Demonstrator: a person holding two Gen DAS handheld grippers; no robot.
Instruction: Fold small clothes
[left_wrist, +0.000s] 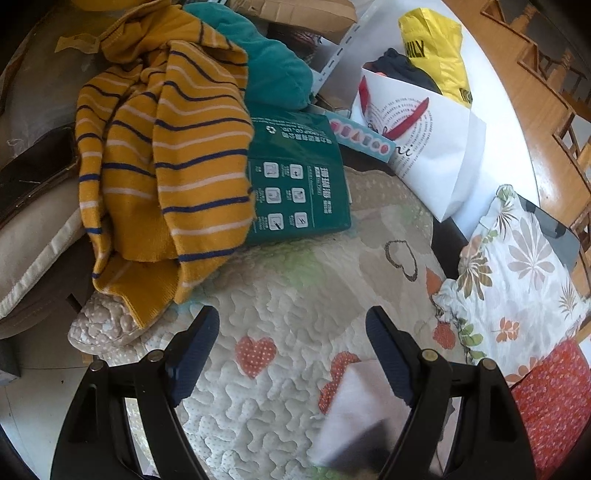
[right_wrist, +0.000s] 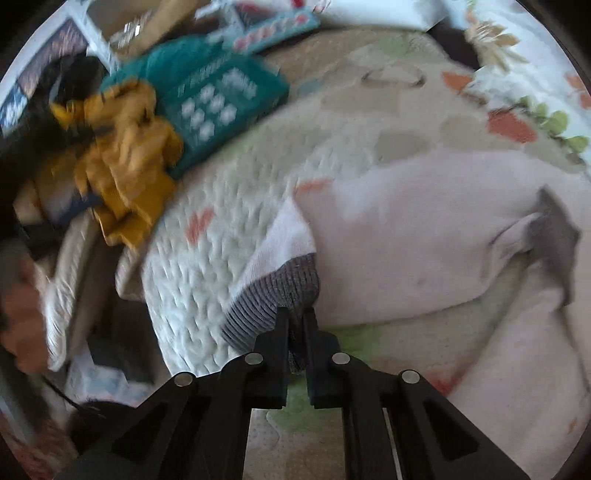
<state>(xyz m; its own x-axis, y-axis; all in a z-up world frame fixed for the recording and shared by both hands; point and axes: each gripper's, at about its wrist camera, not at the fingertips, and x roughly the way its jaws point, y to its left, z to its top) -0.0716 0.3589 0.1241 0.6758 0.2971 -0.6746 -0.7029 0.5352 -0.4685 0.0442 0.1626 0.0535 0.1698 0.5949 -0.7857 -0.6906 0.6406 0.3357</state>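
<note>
The left tool (left_wrist: 291, 354) hangs with its jaws spread wide, gripping nothing; the right tool (right_wrist: 297, 325) has its jaws pinched together.

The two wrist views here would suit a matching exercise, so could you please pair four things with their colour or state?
Things:
1. left hand-held gripper
2. right hand-held gripper
3. striped sweater
4. box

States:
A. green with white icons
B. mustard yellow, heaped up
C. open, holding nothing
D. shut on the grey cuff of a white garment

Pairs: 1-C, 2-D, 3-B, 4-A
</note>
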